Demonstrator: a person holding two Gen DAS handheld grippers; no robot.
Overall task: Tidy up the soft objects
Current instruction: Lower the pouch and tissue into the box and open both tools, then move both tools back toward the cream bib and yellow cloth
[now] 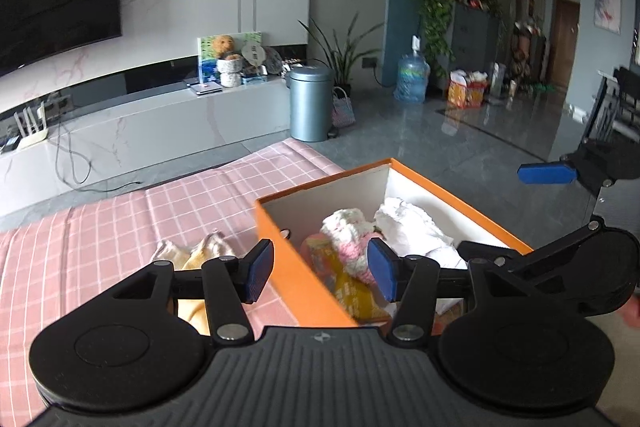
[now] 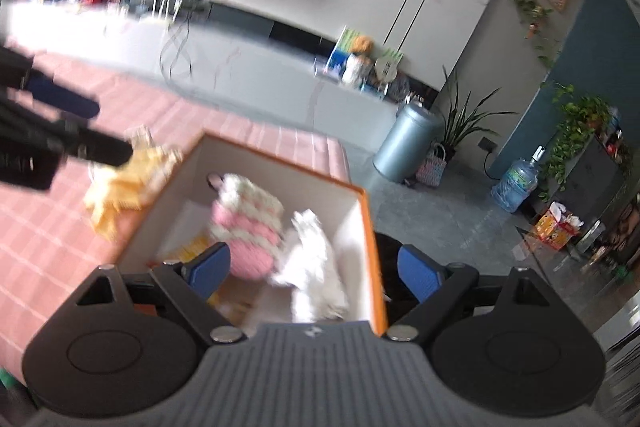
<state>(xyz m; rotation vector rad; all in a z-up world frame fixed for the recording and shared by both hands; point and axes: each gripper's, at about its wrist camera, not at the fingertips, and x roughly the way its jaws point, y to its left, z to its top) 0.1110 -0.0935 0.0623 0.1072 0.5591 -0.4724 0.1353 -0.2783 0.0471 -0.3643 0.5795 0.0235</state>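
An orange box (image 1: pixel 304 279) with white inner walls stands on a pink checked cloth (image 1: pixel 120 219). Inside lie a pink-and-white knitted piece (image 1: pixel 348 231), a white cloth (image 1: pixel 416 227) and a yellow-orange item on the bottom. A pale yellow cloth (image 1: pixel 208 251) lies on the table left of the box. My left gripper (image 1: pixel 320 273) hangs open above the box's near left wall, nothing between its pads. My right gripper (image 2: pixel 314 271) is wide open over the box (image 2: pixel 371 247), above the white cloth (image 2: pixel 316 267) and knitted piece (image 2: pixel 244 227). The yellow cloth (image 2: pixel 120 195) is blurred.
The table ends just beyond the box, with grey tiled floor behind it. A blue-grey bin (image 1: pixel 311 103) stands by a long white TV cabinet (image 1: pixel 160 131). A water bottle (image 1: pixel 412 79), potted plants and a red-yellow carton (image 1: pixel 466 89) are farther back.
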